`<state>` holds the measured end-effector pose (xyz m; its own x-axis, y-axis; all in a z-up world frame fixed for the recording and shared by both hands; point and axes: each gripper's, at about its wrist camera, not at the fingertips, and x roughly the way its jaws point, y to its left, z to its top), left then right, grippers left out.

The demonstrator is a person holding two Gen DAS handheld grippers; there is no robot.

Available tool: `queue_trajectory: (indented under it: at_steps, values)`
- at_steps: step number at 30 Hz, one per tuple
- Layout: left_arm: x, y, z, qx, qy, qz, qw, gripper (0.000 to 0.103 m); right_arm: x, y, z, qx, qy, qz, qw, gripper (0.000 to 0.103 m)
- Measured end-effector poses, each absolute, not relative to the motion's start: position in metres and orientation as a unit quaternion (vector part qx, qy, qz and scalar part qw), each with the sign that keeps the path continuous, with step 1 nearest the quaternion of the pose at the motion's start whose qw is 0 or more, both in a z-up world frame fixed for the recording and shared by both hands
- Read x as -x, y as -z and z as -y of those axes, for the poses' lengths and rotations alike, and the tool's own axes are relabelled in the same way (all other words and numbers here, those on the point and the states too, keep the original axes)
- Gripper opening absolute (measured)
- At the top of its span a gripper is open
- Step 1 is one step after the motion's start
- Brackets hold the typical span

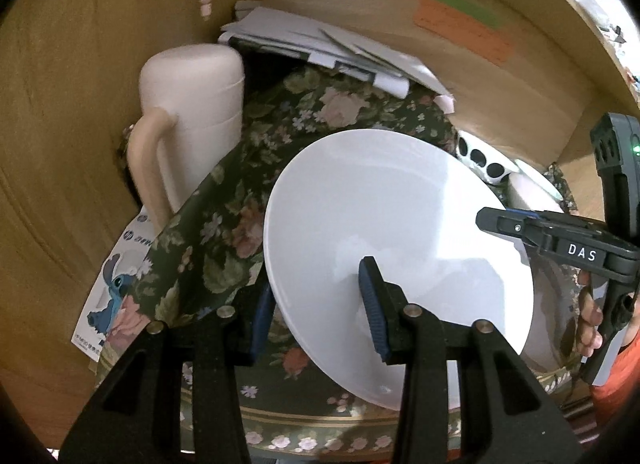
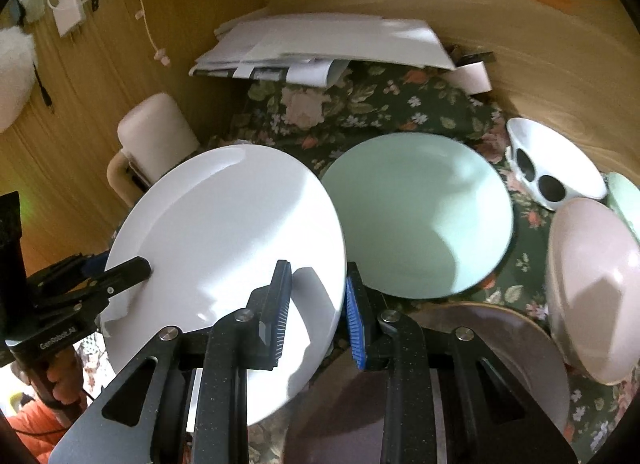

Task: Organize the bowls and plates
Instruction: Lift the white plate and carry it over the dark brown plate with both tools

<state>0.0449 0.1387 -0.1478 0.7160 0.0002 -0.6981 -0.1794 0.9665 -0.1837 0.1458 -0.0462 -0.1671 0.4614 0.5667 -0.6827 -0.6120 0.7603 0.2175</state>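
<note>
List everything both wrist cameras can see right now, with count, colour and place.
white plate: 1, white, tilted, gripped at opposite rims by both claws
green plate: 1, pale green, flat on the cloth, right of the white plate
pink bowl: 1, pink, tipped, far right
spotted bowl: 1, white with black dots, behind the pink bowl
brownish plate: 1, near edge, under the right claw
flask: 1, cream, left, with a handle
papers: a stack, white, at the back
floral cloth: 1, dark green, covers the surface
sticky notes: several, pink, green, orange, on the wall
left claw: black, blue pads, on the white plate's rim
right claw: black, blue pads, on the opposite rim
</note>
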Motion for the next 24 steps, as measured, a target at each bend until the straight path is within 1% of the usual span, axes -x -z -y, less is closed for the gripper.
queue_trajectory:
  at_steps: [13, 14, 24]
  values:
    - [-0.060, 0.140, -0.094, 0.100, -0.002, -0.372, 0.923, 0.041, -0.142, 0.164, 0.099, 0.000, -0.305, -0.376, 0.875, 0.024]
    - [-0.062, 0.140, -0.090, 0.098, 0.002, -0.373, 0.922, 0.041, -0.141, 0.164, 0.104, 0.016, -0.299, -0.395, 0.868, 0.024]
    - [-0.066, 0.139, -0.044, 0.079, 0.046, -0.379, 0.921, 0.041, -0.130, 0.168, 0.158, -0.010, -0.261, -0.394, 0.881, 0.024]
